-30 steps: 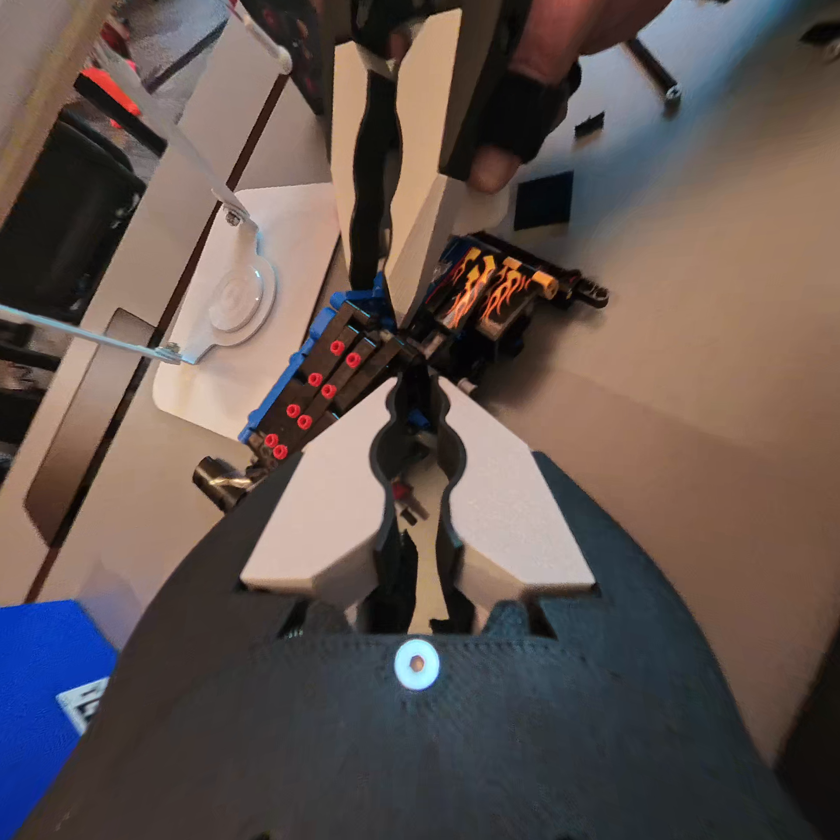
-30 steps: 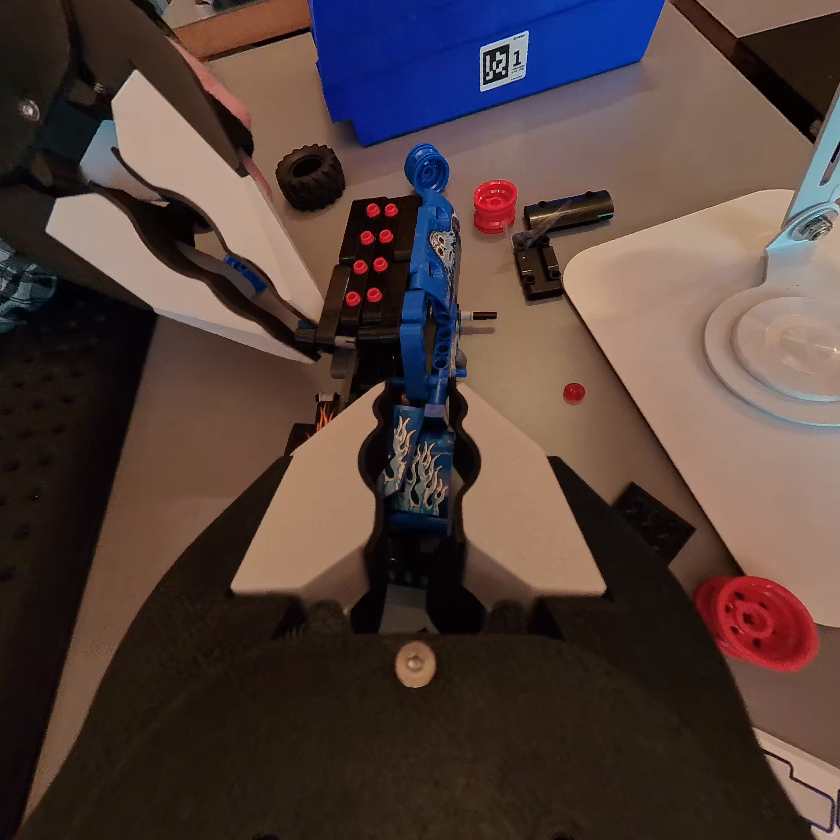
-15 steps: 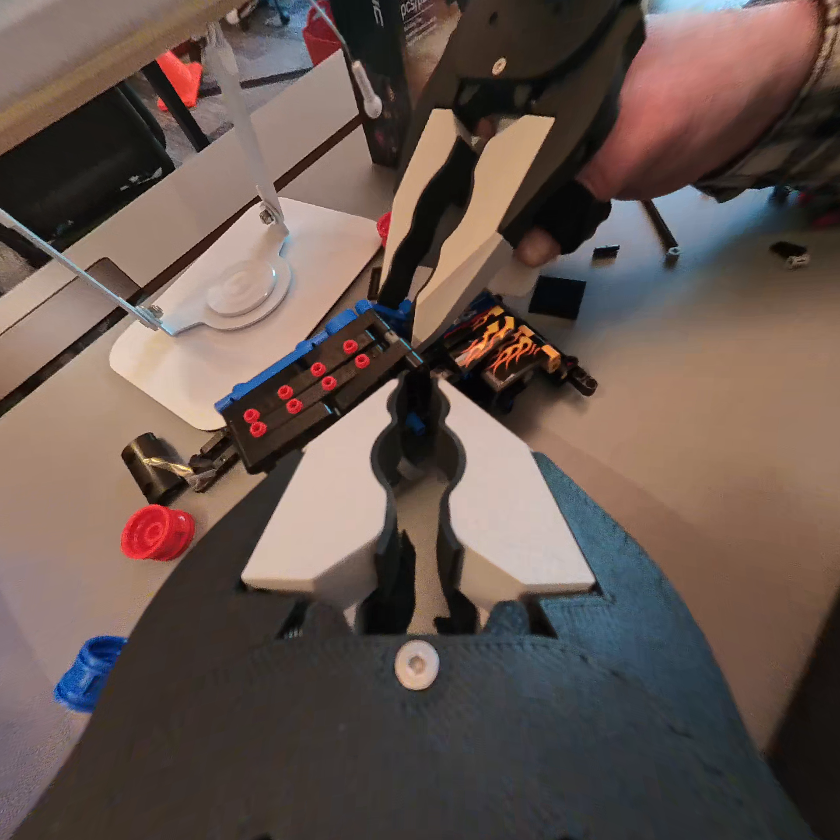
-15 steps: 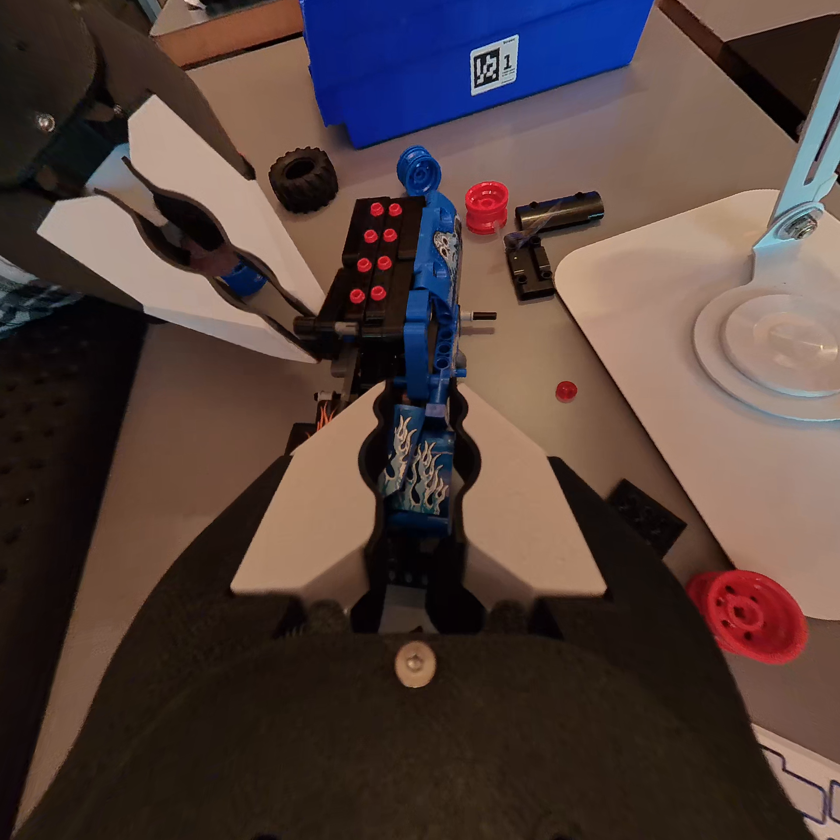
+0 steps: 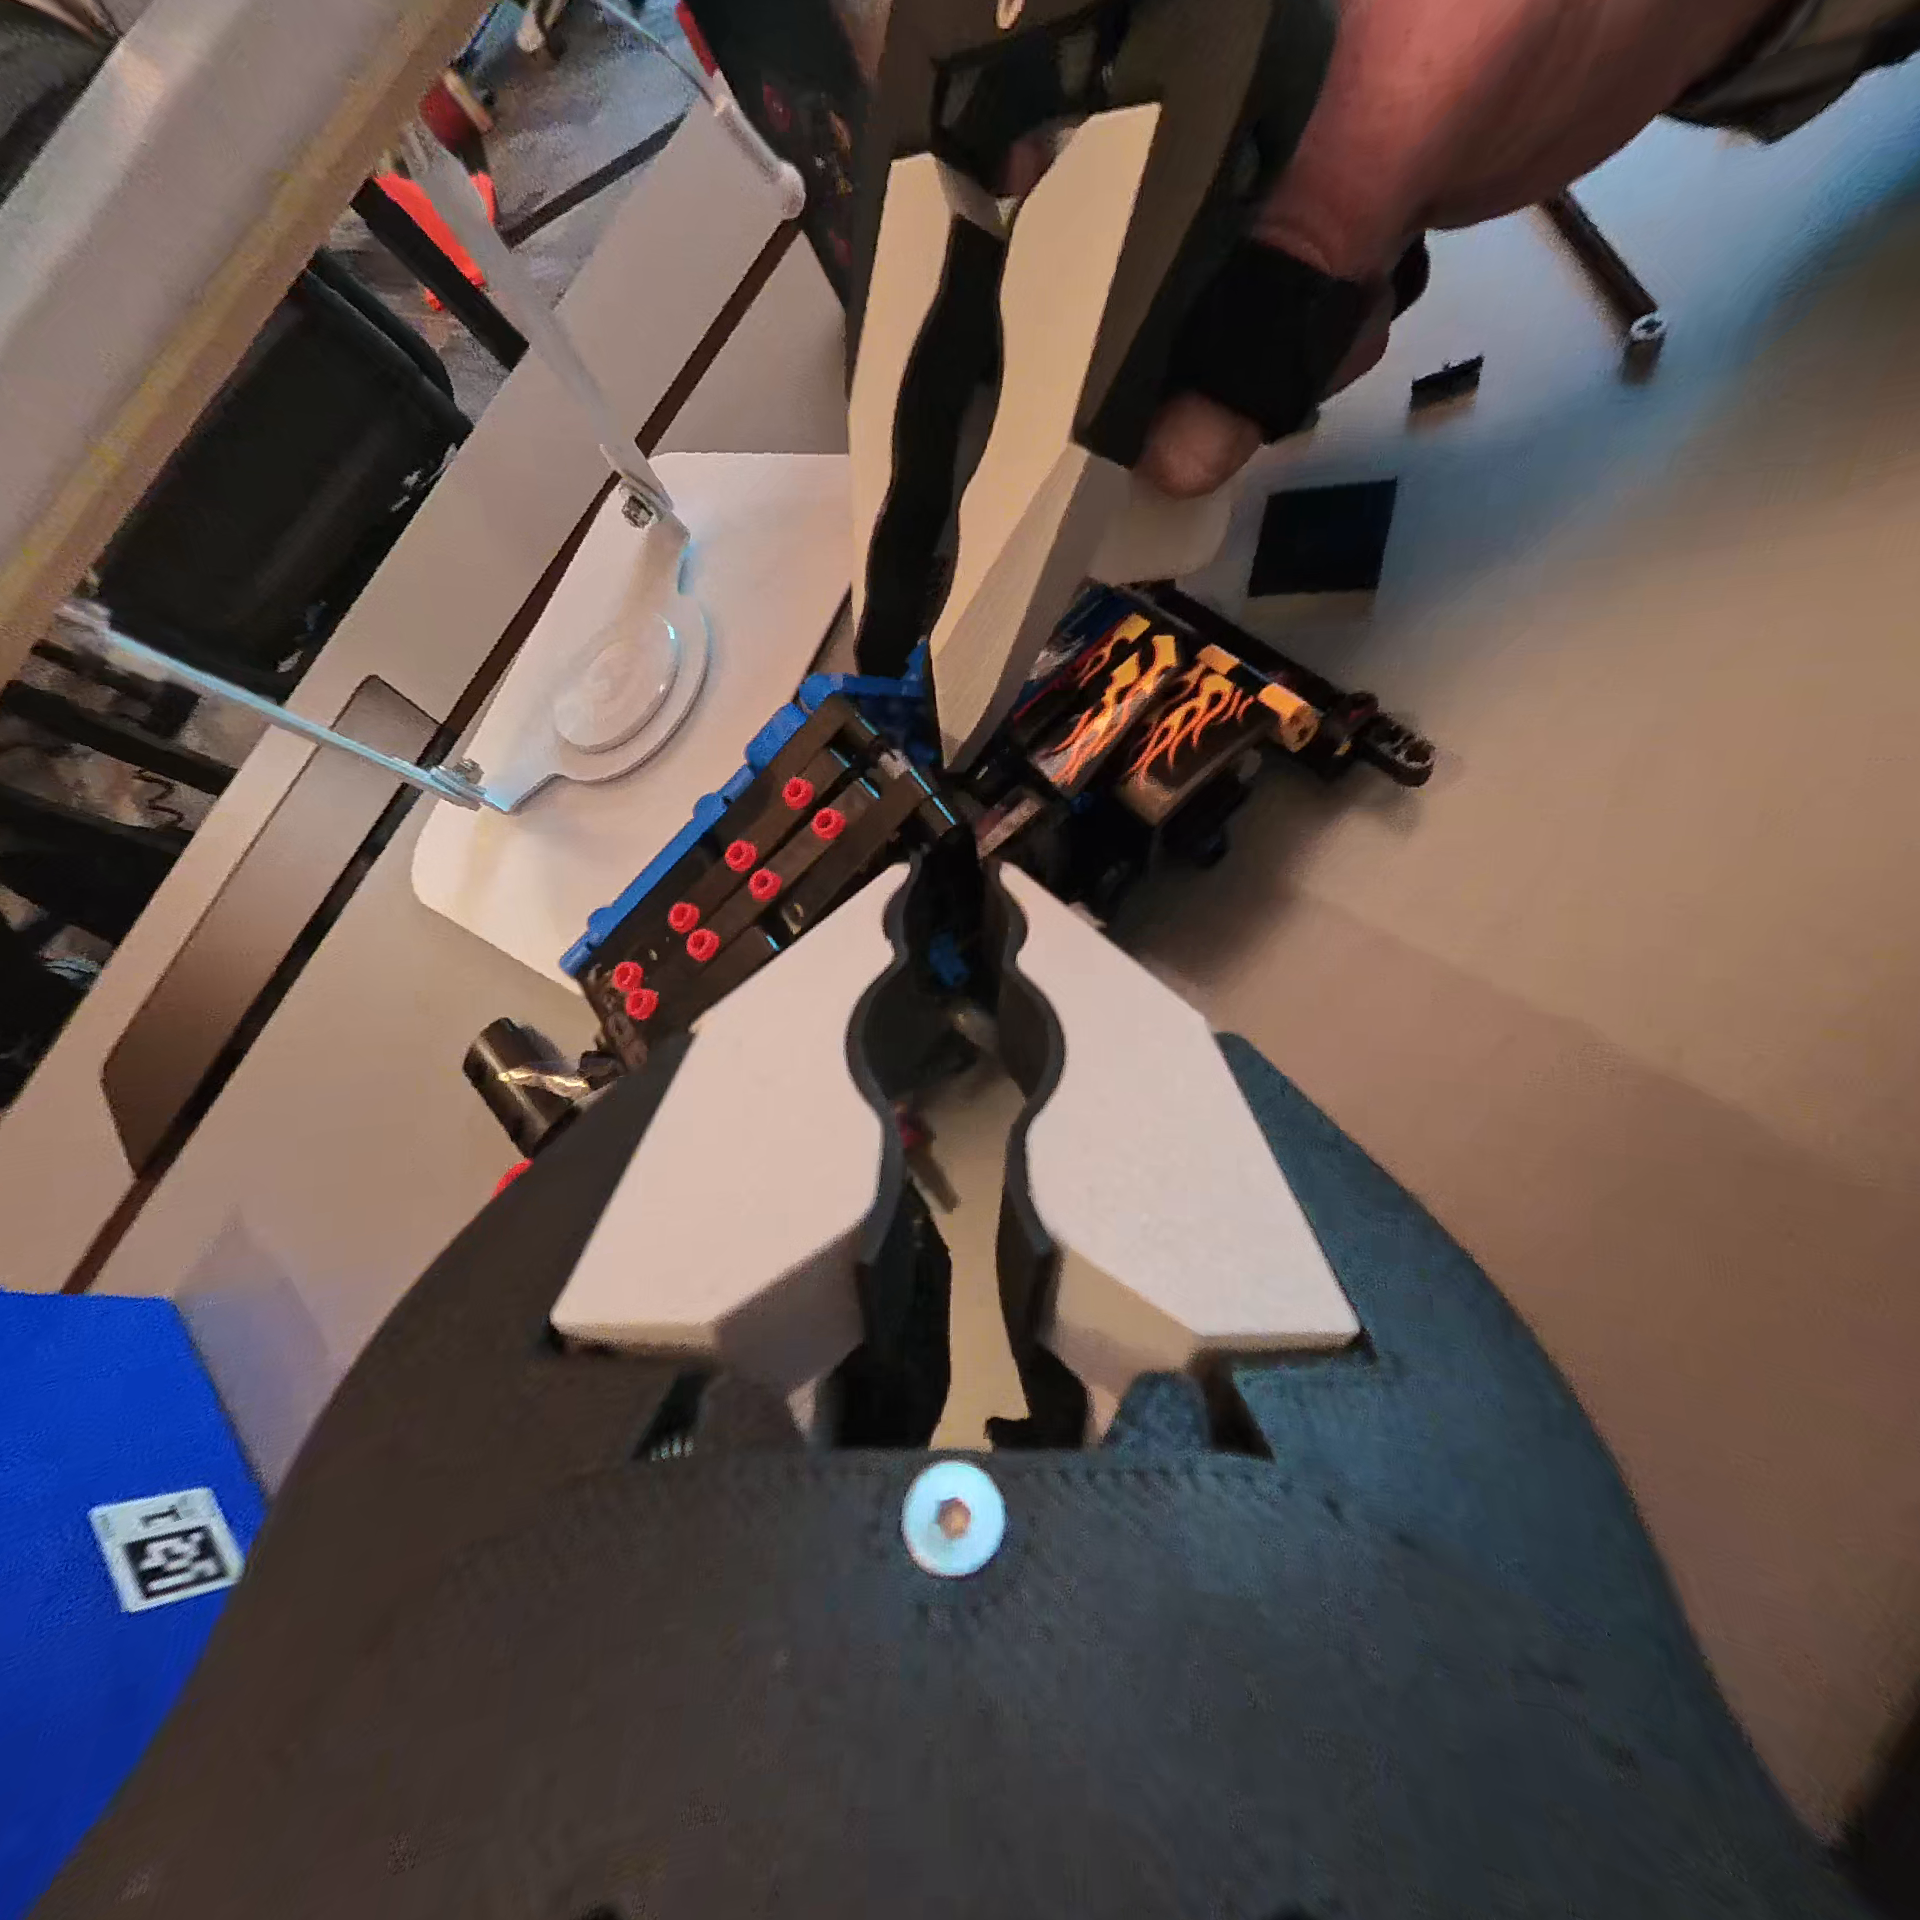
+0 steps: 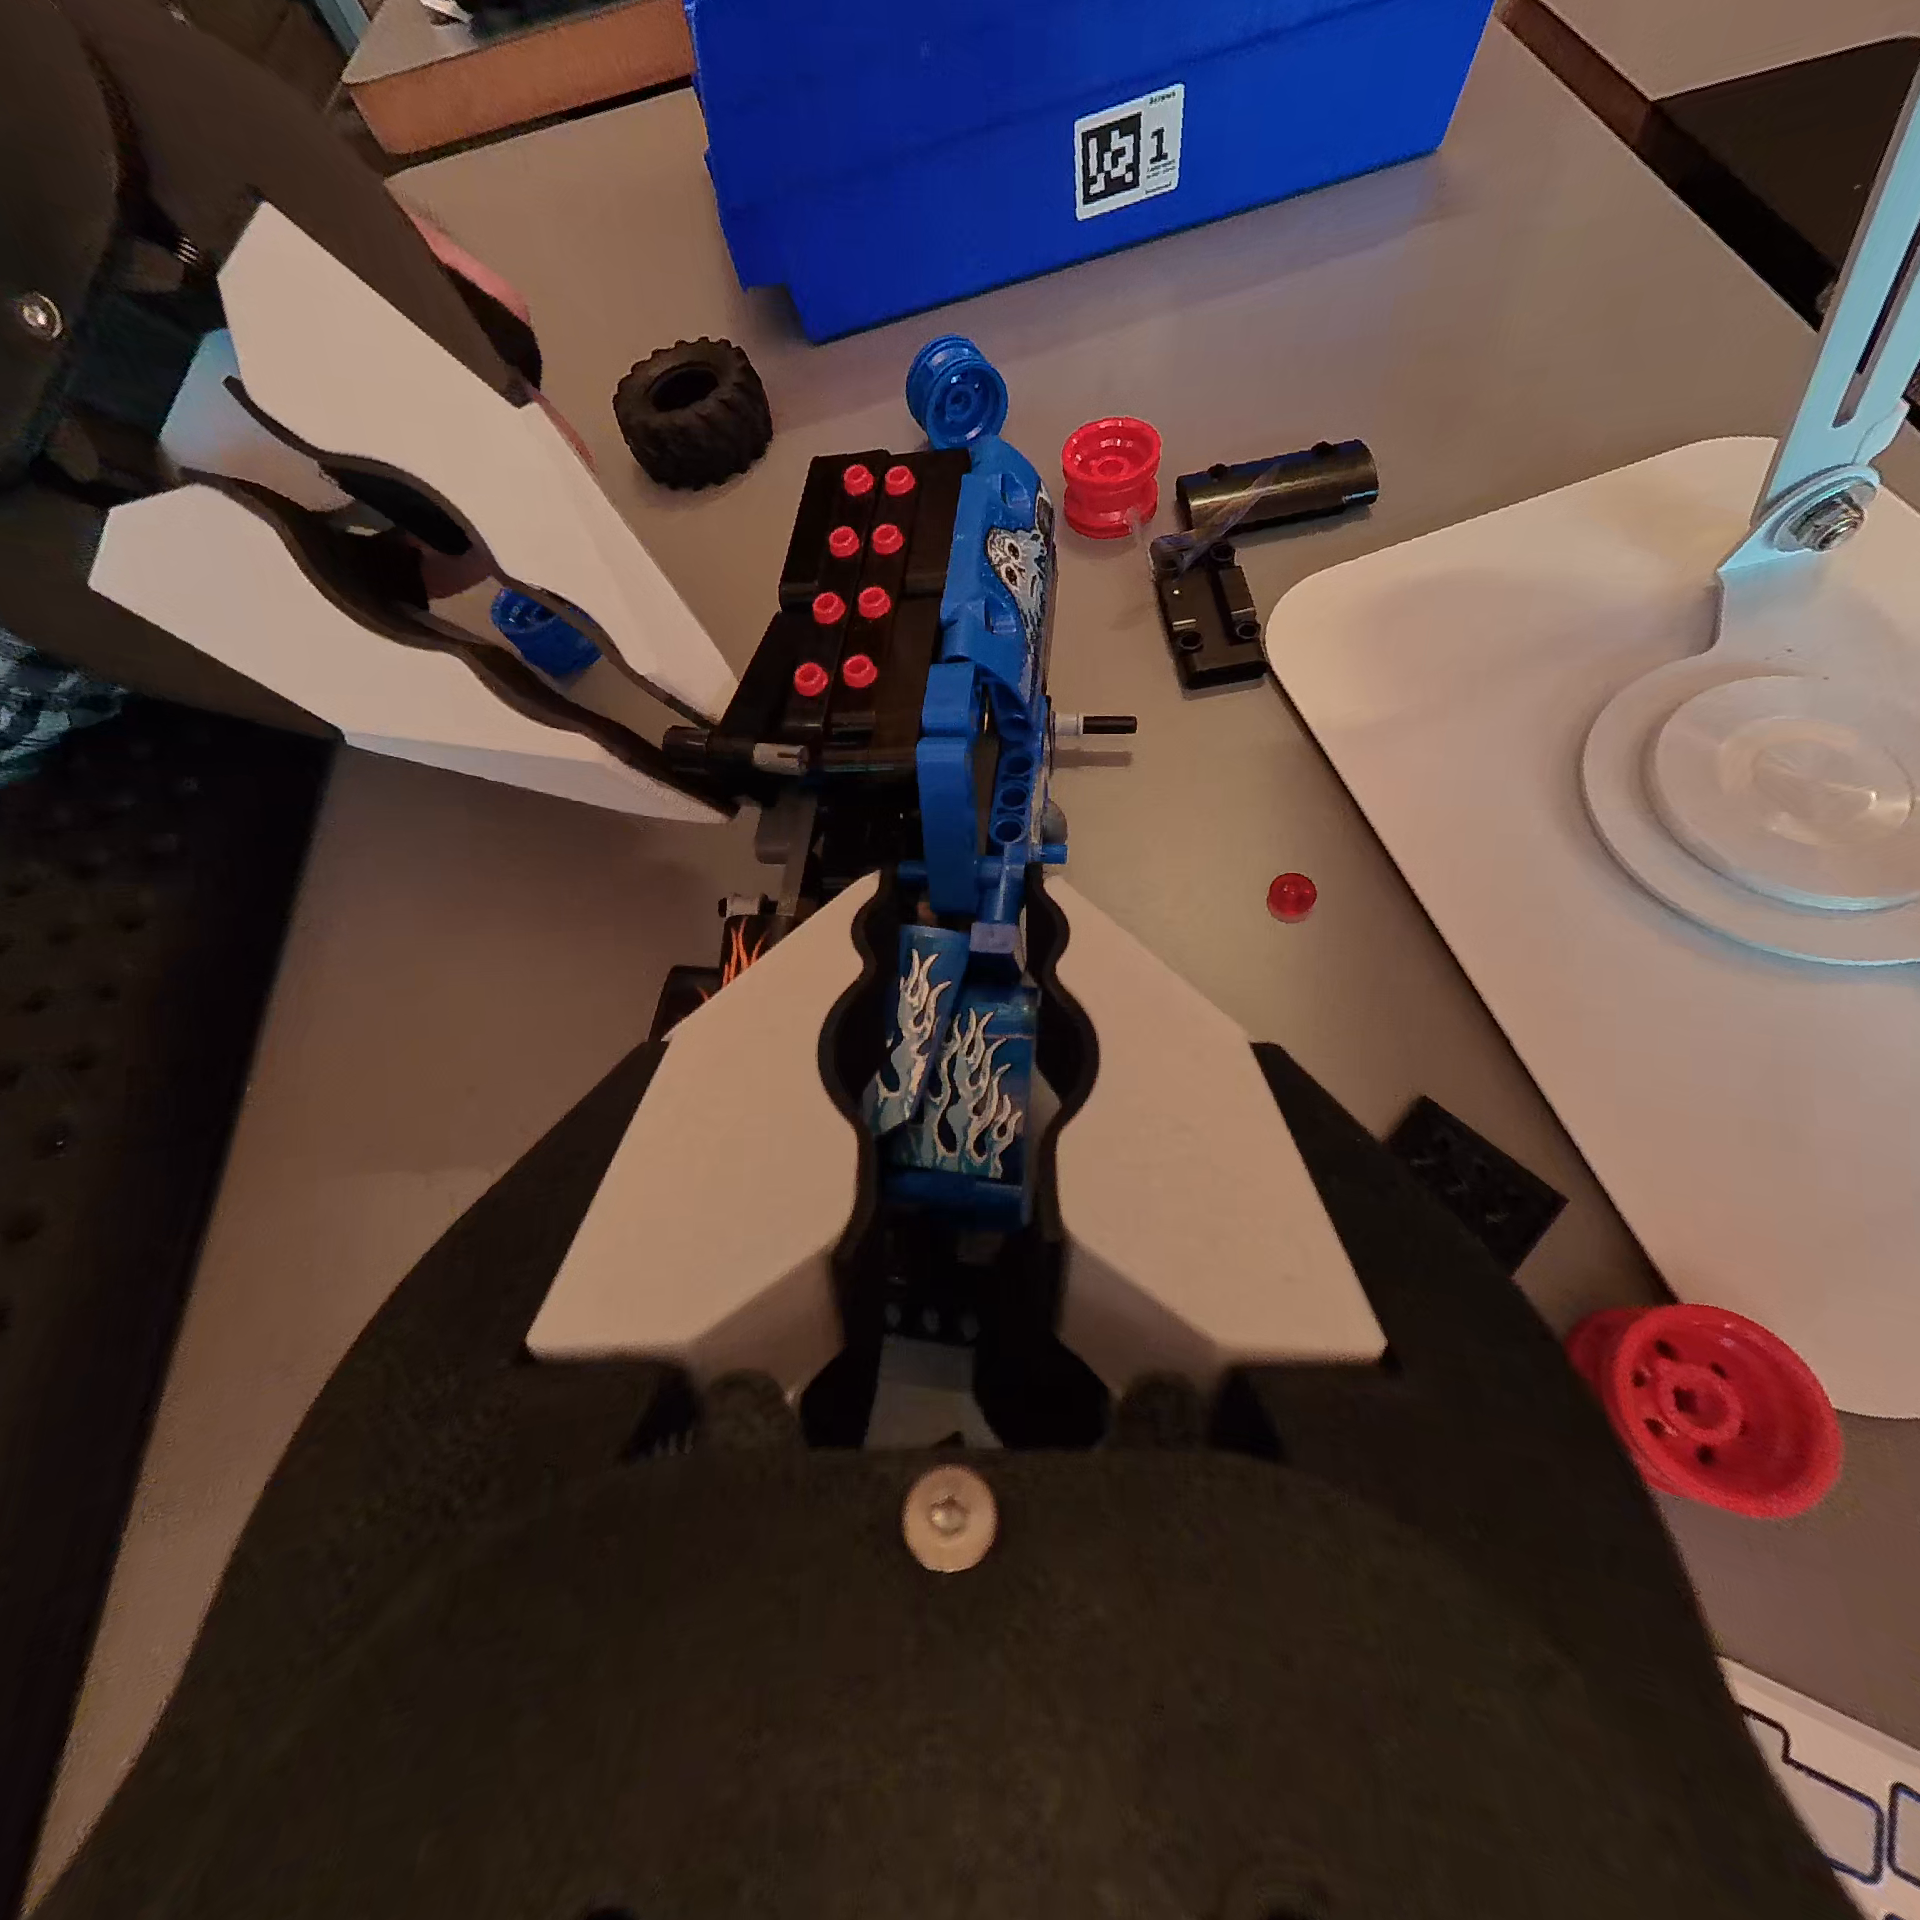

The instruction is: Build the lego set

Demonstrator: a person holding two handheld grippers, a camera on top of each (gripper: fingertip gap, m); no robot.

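2 grippers on the lego truck (image 6: 914,665): right gripper (image 6: 961,914) clamped on blue flame end, left gripper (image 6: 717,769) pinching black pin at 9 o'clock. Pin seating judged underway; straight push needed next.

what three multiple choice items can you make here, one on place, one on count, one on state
1. Where does the black tyre lie?
A. on the table, near the blue box
B. on the white stand base
C. between the right jaws

2. How many red studs show on the model's black deck?
A. four
B. eight
C. twelve

3. What is the right gripper doing?
A. open, empty
B. lying on the table
C. shut on the blue flame panel

Key: 1 A, it sits on bare tabletop just before the box. 2 B, four rows of two. 3 C, the jaws press both sides of the panel.
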